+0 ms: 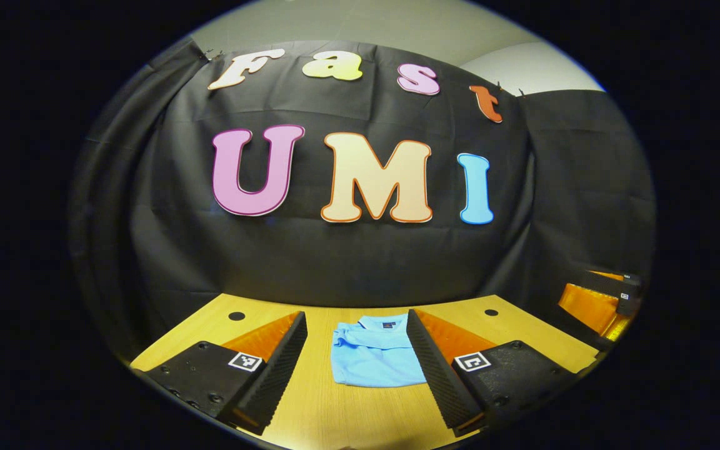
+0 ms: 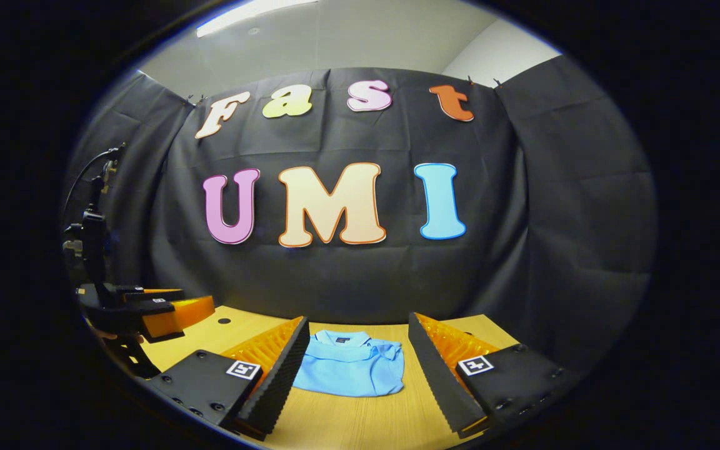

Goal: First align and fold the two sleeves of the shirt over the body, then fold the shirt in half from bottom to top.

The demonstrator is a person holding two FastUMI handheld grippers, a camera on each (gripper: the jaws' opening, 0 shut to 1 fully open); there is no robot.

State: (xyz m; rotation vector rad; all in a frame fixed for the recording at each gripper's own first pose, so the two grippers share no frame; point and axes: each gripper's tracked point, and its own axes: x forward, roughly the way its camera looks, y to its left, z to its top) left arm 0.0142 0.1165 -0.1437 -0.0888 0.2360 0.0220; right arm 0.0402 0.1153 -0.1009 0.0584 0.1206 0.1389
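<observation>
Both the left gripper and the right gripper hover level above the wooden table, jaws spread wide and holding nothing, framing 1 folded light-blue polo shirt lying collar-up mid-table, its right edge hidden behind a finger in the left gripper view.

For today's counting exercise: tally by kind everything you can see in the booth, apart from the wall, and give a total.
Folded light blue polo shirt: 1
Wooden table: 1
Handheld grippers: 2, the left gripper and the right gripper, both open above the table
Total: 4
</observation>
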